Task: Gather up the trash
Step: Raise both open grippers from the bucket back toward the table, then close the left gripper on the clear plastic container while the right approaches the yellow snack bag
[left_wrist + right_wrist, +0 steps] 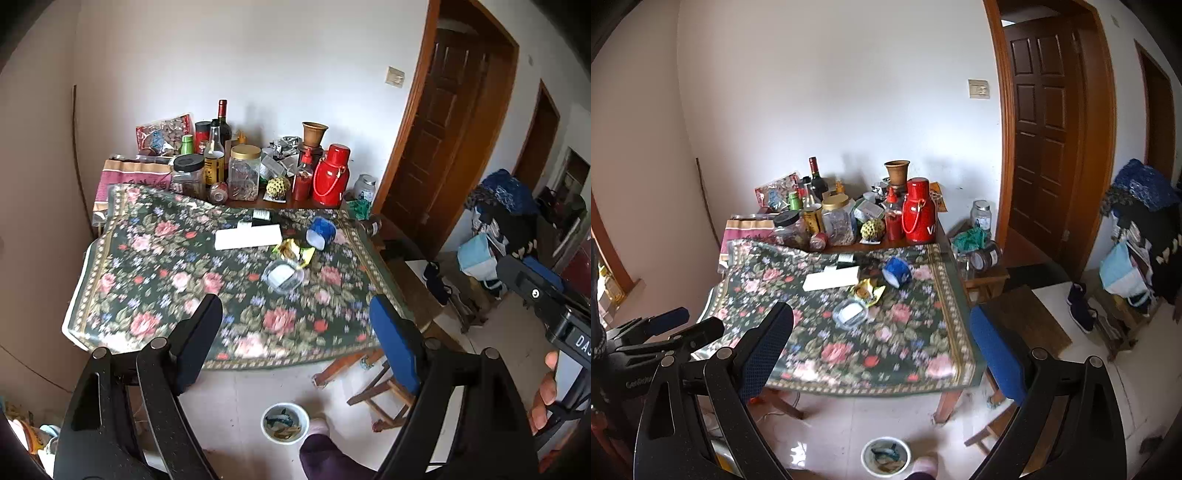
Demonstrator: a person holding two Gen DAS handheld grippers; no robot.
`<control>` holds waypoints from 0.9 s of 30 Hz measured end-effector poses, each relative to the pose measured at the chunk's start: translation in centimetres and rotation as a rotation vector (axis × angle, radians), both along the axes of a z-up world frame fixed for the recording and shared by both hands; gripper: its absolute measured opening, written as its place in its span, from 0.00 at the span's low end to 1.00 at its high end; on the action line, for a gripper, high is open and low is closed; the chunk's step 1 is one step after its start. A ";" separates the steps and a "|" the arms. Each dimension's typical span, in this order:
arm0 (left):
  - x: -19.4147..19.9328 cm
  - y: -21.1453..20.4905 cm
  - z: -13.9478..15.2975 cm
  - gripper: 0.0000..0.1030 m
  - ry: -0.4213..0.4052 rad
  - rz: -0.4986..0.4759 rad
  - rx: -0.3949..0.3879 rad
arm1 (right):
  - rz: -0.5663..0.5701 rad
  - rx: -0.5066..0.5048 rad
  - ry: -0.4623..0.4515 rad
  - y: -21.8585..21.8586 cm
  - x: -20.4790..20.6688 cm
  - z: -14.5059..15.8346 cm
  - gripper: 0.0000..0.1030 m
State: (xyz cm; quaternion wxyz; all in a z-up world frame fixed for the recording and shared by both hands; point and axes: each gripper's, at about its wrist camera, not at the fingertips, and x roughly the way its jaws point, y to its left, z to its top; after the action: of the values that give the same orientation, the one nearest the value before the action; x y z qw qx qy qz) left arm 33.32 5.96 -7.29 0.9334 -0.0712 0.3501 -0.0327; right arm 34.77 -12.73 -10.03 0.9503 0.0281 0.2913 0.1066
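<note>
On the floral tablecloth (155, 280) (916, 354) lie a white box (247, 237) (831, 278), a yellow-green wrapper (293, 253) (868, 291), a crumpled clear plastic container (282, 275) (850, 314) and a tipped blue cup (320, 232) (897, 272). My left gripper (299, 332) is open and empty, held above the table's near edge. My right gripper (882, 343) is open and empty, also short of the table. A white bowl with scraps (285, 423) (885, 456) stands on the floor below.
Bottles, jars, a red thermos (330, 175) (919, 210) and a clay pot crowd the table's far side by the wall. A wooden stool (384, 391) stands at the right corner. A brown door (1039, 122), shoes and a cluttered rack are at the right.
</note>
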 end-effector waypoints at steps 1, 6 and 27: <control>1.0 -0.3 0.1 0.79 0.001 0.004 -0.001 | 0.004 0.000 -0.001 -0.3 0.6 0.1 0.93; 6.5 -1.9 0.8 0.79 0.006 0.053 -0.013 | 0.059 -0.010 0.011 -2.2 5.6 0.8 0.93; 19.7 0.8 -7.2 0.79 0.257 0.134 -0.065 | 0.155 -0.063 0.205 0.1 19.4 -5.1 0.93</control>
State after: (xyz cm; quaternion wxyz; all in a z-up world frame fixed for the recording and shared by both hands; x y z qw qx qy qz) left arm 52.98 6.75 -14.51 0.8782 -0.1282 0.4599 0.0280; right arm 54.21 -12.61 -15.13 0.9049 -0.0136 0.3913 0.1670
